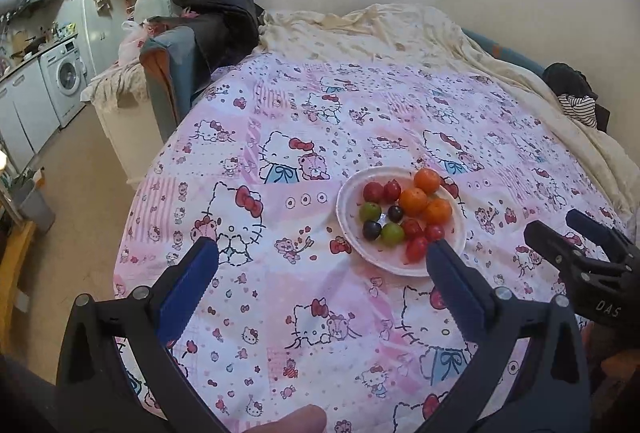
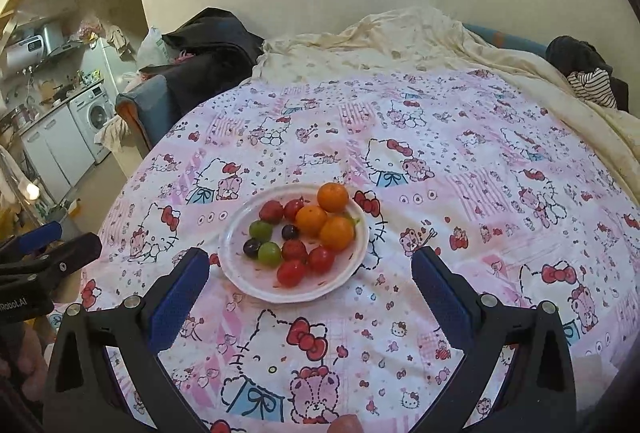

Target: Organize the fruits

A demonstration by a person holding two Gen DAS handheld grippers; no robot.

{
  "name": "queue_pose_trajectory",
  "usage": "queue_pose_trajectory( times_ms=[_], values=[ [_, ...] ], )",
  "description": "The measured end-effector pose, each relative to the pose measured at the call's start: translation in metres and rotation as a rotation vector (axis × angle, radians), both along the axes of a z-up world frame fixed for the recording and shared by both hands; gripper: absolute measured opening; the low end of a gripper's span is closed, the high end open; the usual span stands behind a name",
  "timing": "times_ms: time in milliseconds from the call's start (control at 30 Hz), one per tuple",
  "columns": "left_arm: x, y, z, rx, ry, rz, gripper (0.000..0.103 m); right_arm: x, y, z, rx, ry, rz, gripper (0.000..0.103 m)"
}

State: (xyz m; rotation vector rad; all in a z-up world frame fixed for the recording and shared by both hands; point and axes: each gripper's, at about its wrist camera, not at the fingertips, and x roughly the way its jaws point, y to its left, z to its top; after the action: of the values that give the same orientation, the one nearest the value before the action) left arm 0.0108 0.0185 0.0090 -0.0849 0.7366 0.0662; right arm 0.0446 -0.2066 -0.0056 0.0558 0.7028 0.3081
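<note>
A white plate (image 1: 352, 229) (image 2: 240, 265) rests on the pink cartoon-cat cloth. It holds three oranges (image 1: 414, 201) (image 2: 311, 220), several red cherry tomatoes (image 1: 418, 248) (image 2: 292, 273), two green grapes (image 1: 370, 211) (image 2: 261, 229) and two dark grapes (image 1: 372, 230) (image 2: 253, 247), all mixed. My left gripper (image 1: 320, 257) hangs open just short of the plate, which sits by its right finger. My right gripper (image 2: 310, 271) is open too, the plate lying between its fingers. Each gripper shows at the edge of the other's view: right gripper (image 1: 576, 237), left gripper (image 2: 56, 241).
A cream blanket (image 1: 400, 33) lies bunched beyond the cloth, with dark and striped clothes (image 1: 576, 101) at the far right. A blue-grey chair with a black bag (image 1: 208, 17) stands at the far left. Floor and a washing machine (image 1: 66, 77) lie to the left.
</note>
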Motion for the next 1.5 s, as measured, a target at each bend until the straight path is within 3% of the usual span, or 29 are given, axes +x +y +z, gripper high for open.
queue_pose_trajectory(
  times_ms=[1500],
  values=[
    [-0.0013,0.0005,-0.0011,-0.004,0.000,-0.003,0.102,-0.0048,-0.0005,0.0076,-0.023,-0.038,-0.015,0.103]
  ],
)
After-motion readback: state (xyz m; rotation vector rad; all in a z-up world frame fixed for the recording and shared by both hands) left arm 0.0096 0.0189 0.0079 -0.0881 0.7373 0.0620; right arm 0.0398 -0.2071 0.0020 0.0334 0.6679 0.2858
